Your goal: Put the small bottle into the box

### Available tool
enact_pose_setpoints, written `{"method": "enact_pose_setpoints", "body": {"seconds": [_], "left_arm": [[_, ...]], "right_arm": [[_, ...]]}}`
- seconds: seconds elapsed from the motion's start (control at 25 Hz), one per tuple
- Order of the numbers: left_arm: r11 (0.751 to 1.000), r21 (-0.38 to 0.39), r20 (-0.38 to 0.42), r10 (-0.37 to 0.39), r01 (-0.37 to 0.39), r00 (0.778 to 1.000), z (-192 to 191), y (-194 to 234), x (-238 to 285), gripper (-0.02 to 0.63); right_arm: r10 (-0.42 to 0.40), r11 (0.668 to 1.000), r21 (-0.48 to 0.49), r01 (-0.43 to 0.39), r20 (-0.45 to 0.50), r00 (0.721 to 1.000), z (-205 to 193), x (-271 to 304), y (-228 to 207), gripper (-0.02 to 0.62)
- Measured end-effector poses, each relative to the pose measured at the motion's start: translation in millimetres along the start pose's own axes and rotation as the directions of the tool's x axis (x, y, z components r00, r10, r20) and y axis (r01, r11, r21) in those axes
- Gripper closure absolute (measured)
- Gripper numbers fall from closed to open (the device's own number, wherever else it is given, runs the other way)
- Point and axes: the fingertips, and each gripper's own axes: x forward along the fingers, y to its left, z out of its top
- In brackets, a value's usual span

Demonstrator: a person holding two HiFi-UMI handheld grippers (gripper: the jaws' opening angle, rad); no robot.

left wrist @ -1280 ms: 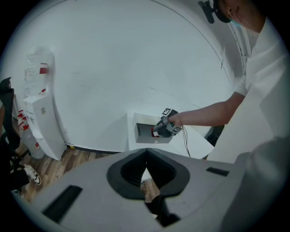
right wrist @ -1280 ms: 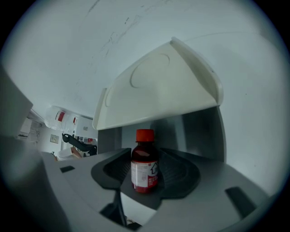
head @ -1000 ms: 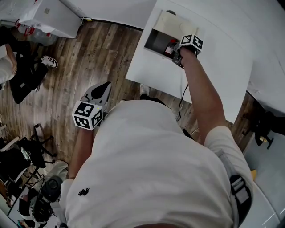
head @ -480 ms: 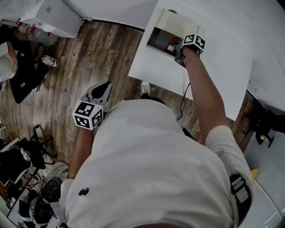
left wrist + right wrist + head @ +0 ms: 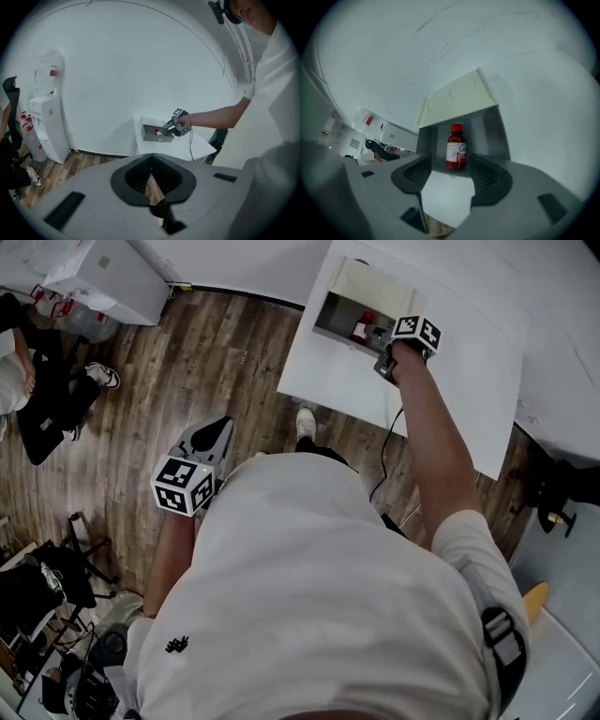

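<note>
The small red bottle (image 5: 456,146) with a red cap and white label stands upright inside the grey box (image 5: 490,126), whose cream lid (image 5: 457,96) is folded back. In the head view the bottle (image 5: 360,329) sits in the box (image 5: 330,322) on the white table. My right gripper (image 5: 382,341) is just outside the box mouth. Its jaws are opening, and the bottle stands beyond the fingertips (image 5: 486,174), free of the pads. My left gripper (image 5: 217,432) hangs low over the floor, far from the table, jaws together and empty.
The white table (image 5: 459,371) has bare surface to the right of the box. A cable (image 5: 386,451) trails from the right gripper off the table's near edge. A white water dispenser (image 5: 108,273) and a seated person (image 5: 28,381) are at the left, over wooden floor (image 5: 206,352).
My right gripper has drawn back out of the box toward me, leaving the bottle standing inside. Its jaws have spread apart. The left gripper has stayed put.
</note>
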Motion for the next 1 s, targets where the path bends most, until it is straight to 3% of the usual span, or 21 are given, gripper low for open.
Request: {"method": "enact_pose_setpoints", "body": {"seconds": [0.24,0.56,0.84,1.0], "left_arm": [[0.999,0.018,-0.003,-0.048,0.048,0.999,-17,2,-20,0.6],[0.99,0.057,-0.01,-0.127,0.127,0.992,-30,-2,-39,0.6],[0.979,0.074,-0.015,-0.189,0.19,0.982,-46,-17,-54,0.6],[0.973,0.093,0.0,-0.213,0.212,0.977,-43,-21,-61,0.6]], "right_arm": [[0.02,0.997,-0.078,-0.015,0.067,0.998,-40,-32,19,0.358],[0.06,0.984,-0.177,-0.033,0.145,0.988,-128,-74,40,0.58],[0.076,0.959,-0.28,-0.045,0.104,0.992,-255,-99,34,0.589],[0.125,0.946,-0.313,-0.088,0.101,0.987,-297,-112,53,0.589]]}}
